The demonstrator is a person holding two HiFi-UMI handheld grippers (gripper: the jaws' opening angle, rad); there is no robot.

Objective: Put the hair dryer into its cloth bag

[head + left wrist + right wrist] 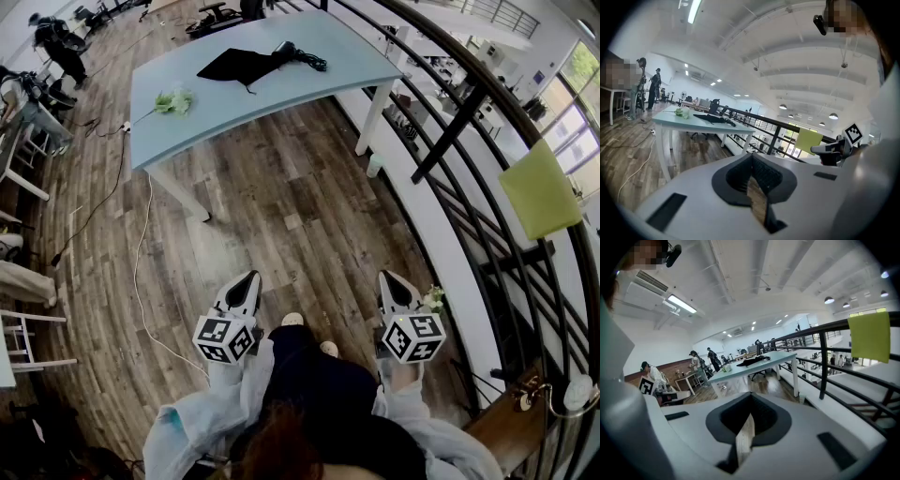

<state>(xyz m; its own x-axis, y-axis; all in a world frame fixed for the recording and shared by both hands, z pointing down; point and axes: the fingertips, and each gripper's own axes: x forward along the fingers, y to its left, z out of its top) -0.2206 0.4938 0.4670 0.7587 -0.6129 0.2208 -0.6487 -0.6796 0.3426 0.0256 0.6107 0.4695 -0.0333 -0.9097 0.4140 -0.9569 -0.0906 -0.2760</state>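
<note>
A black cloth bag [239, 66] lies flat on the far part of a light blue table [216, 112]. The black hair dryer [285, 49] rests at the bag's right end, its cord [311, 63] coiled beside it. Both grippers are held low over the wooden floor, well short of the table. My left gripper [248, 278] is shut and empty, and so is my right gripper [389, 278]. In the left gripper view the bag [708, 117] shows far off on the table [679, 124]. In the right gripper view the bag [749, 361] and dryer [764, 357] are small and distant.
A green artificial flower [172, 101] lies on the table's left part. A black railing [459, 122] runs along the right, with a yellow-green cloth [539, 187] hung on it. A white cable [141, 272] trails over the floor. Chairs and people stand at the far left.
</note>
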